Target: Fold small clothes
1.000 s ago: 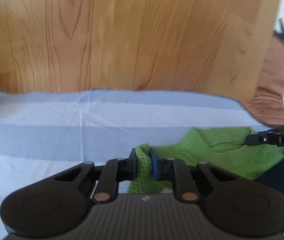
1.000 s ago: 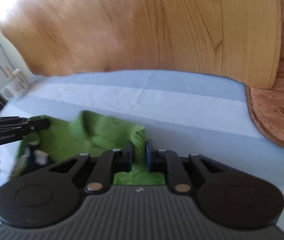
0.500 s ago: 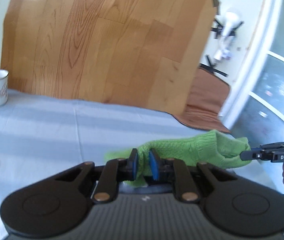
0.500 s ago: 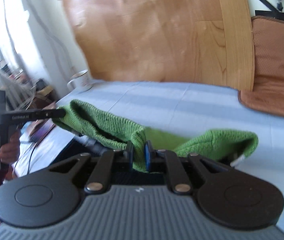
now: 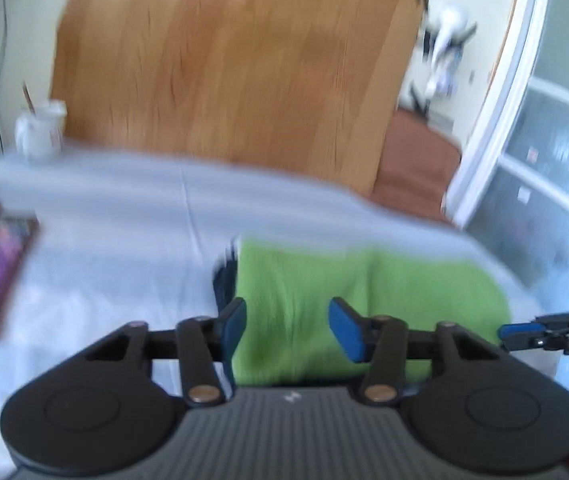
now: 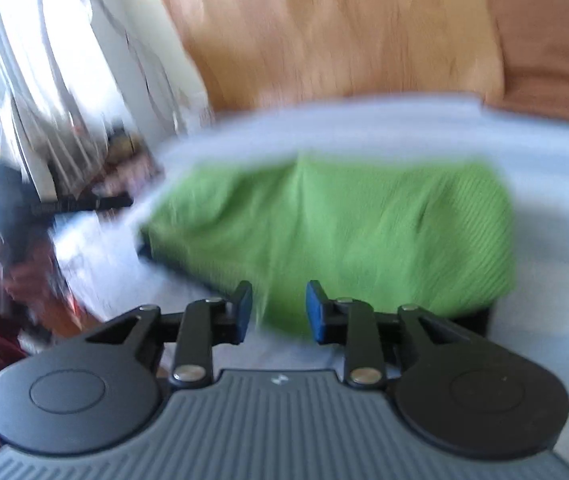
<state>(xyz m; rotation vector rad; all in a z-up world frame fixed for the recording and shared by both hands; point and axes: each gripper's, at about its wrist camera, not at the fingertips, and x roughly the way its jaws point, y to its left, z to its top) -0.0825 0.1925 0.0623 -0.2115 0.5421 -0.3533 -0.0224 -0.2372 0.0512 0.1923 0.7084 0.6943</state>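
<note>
Both views motion-blurred. Green knit sweater [image 5: 368,300] lies as a folded block on the striped cloth-covered counter [image 5: 124,216], over a dark garment [image 5: 223,280] showing at its left edge. Left tongs [image 5: 286,330] and right tongs [image 6: 278,312] both spread apart, holding nothing, just in front of the sweater's near edge. White mug [image 5: 40,132] well apart, at counter's far-left corner. Judged step: release after a fold. To do it well: lift tongs straight off w/o snagging knit, then check edges align before next fold.
</note>
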